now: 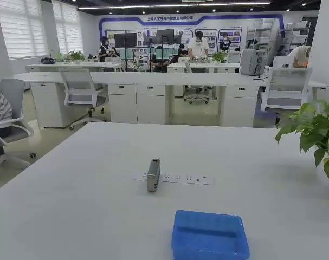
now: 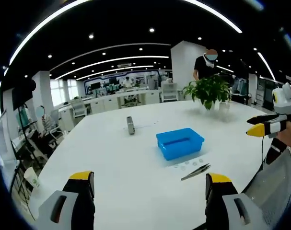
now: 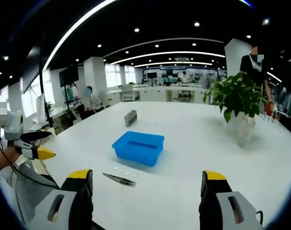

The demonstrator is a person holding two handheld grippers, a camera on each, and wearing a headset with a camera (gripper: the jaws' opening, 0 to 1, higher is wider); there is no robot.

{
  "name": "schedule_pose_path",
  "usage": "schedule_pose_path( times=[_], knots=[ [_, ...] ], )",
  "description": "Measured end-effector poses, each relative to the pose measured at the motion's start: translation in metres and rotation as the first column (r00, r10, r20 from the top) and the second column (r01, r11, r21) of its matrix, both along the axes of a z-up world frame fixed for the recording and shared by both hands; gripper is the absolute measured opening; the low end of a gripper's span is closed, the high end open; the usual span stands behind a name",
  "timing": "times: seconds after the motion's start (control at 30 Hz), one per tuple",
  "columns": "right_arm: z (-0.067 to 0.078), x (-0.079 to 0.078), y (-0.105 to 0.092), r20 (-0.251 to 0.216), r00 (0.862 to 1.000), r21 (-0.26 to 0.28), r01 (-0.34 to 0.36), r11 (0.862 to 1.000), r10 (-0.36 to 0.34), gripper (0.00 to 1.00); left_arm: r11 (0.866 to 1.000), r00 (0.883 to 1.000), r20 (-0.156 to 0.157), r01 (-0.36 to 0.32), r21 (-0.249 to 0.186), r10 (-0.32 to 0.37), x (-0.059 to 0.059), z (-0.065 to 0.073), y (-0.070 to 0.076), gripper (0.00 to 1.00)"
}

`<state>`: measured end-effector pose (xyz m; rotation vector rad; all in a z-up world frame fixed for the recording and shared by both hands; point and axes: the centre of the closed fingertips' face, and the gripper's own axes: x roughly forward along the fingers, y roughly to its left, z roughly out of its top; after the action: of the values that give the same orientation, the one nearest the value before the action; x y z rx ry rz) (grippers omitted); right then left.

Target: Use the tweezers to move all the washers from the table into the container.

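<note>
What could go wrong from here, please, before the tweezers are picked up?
The tweezers lie flat and thin, so the right tongs may skid them into the washers beside them and scatter those. The washers are small and flat near the container wall; they might slip from the tips.
</note>
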<state>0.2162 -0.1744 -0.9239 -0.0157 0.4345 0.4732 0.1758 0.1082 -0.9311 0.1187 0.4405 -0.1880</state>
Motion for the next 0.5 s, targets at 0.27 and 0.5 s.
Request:
schedule_pose_path(
  times=[0.27, 0.5],
  knots=[
    [-0.0004, 0.0004, -0.0014, -0.003, 1.000, 0.001, 0.004, 1.000, -0.004, 0.91, 1.000, 1.000, 0.005, 0.006, -0.001, -0.006, 0.0021, 0.0024, -0.0018, 0.99],
    [-0.0010, 0.0006, -0.0014, -0.005, 1.000, -0.002, 0.002, 1.000, -0.002, 0.91, 1.000, 1.000, 0.002, 0.005, -0.003, -0.005, 0.0025, 0.0014, -0.0016, 0.99]
  ],
)
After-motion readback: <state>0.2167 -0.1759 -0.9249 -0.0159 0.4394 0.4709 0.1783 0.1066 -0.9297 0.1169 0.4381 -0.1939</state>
